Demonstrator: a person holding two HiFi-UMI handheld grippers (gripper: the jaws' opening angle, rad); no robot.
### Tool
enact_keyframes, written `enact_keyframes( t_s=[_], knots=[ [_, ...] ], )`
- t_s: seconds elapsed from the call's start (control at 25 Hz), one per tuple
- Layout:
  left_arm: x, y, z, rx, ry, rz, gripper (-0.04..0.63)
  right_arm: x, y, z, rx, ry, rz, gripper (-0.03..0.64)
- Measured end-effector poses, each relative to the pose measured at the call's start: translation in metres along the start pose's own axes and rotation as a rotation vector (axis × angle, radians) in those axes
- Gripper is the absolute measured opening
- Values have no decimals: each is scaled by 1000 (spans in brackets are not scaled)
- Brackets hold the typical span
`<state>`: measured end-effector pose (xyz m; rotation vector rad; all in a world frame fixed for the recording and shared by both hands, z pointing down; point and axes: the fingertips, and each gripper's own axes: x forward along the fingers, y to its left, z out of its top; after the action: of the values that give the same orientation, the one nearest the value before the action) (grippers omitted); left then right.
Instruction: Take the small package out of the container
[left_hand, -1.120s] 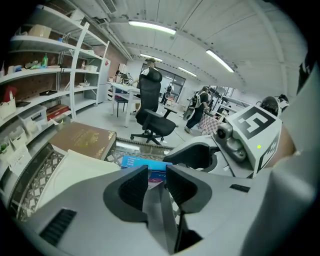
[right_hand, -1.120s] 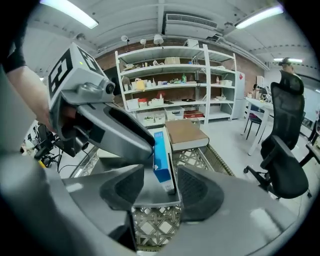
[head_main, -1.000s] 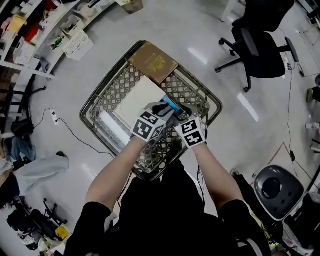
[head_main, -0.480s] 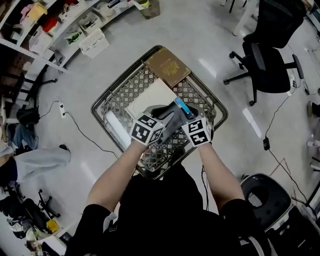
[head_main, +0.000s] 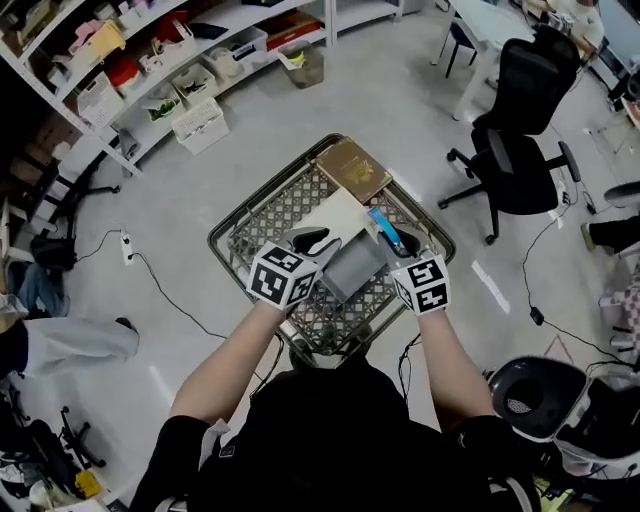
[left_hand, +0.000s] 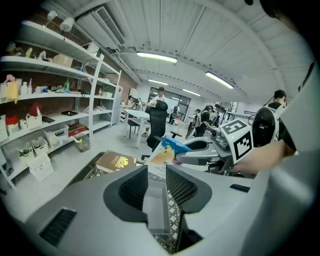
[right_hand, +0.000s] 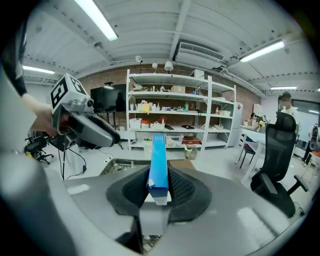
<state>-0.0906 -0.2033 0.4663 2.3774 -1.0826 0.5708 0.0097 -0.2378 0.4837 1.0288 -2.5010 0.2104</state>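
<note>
Shelves (head_main: 150, 60) behind; brown book (head_main: 352, 170) atop basket (head_main: 262, 215), chair (head_main: 520, 160) near.

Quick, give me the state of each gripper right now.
Left gripper: open, nothing between its jaws.
Right gripper: jaws closing on the small blue package, pads pressing its sides.

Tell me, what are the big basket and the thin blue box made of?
The basket looks like metal wire: thin grey strands crossed into a see-through lattice with a thicker rim. The blue box looks like printed cardboard: flat faces, sharp folded edges, smooth colour and a white end. It could be thin plastic; I can't tell for sure.
</note>
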Motion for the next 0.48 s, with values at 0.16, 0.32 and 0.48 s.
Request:
enact_keyframes(
  t_s=[0.16, 0.32, 0.48],
  knots=[
    [-41, 6, 19, 2, -70, -6, 114, -30, 22, 48, 38, -97, 2, 94],
    [-85, 15, 24, 3, -137, -13, 114, -60, 45, 83, 75, -184, -21, 91],
    [-127, 33, 28, 24, -166, 27, 108, -91, 58, 115, 106, -250, -68, 91]
  ],
)
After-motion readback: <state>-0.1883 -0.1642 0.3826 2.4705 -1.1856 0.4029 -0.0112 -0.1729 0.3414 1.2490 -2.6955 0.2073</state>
